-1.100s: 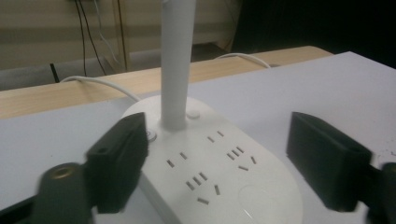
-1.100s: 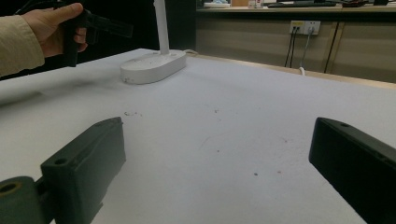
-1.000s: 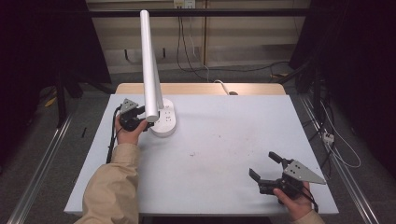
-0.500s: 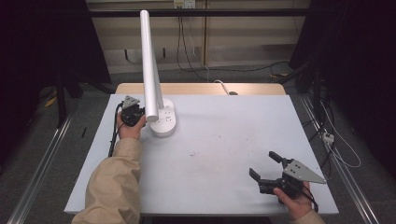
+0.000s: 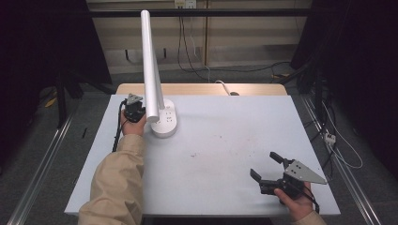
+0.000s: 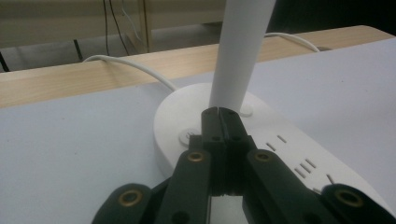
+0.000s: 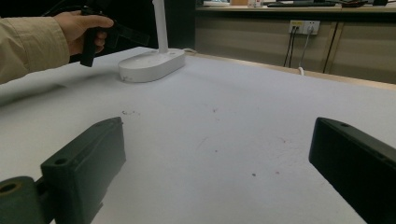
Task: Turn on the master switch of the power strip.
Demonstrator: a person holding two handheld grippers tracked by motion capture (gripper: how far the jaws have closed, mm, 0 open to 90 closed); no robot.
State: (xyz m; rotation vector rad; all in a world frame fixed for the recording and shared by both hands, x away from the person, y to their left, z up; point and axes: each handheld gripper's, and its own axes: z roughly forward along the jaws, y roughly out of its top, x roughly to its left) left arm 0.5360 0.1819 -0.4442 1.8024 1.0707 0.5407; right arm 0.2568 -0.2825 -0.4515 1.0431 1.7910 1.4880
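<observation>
While its two black jaws have just squeezed all the way together with nothing between them, the left gripper (image 6: 219, 112) has its tips over the white lamp base (image 5: 164, 123), right by a round button (image 6: 188, 136) and the foot of the tall white lamp arm (image 5: 150, 70). That lamp sits on the white table (image 5: 220, 140), near the far left side. Well apart, at the near right corner, the right gripper (image 5: 267, 166) rests with its jaws spread wide and empty.
</observation>
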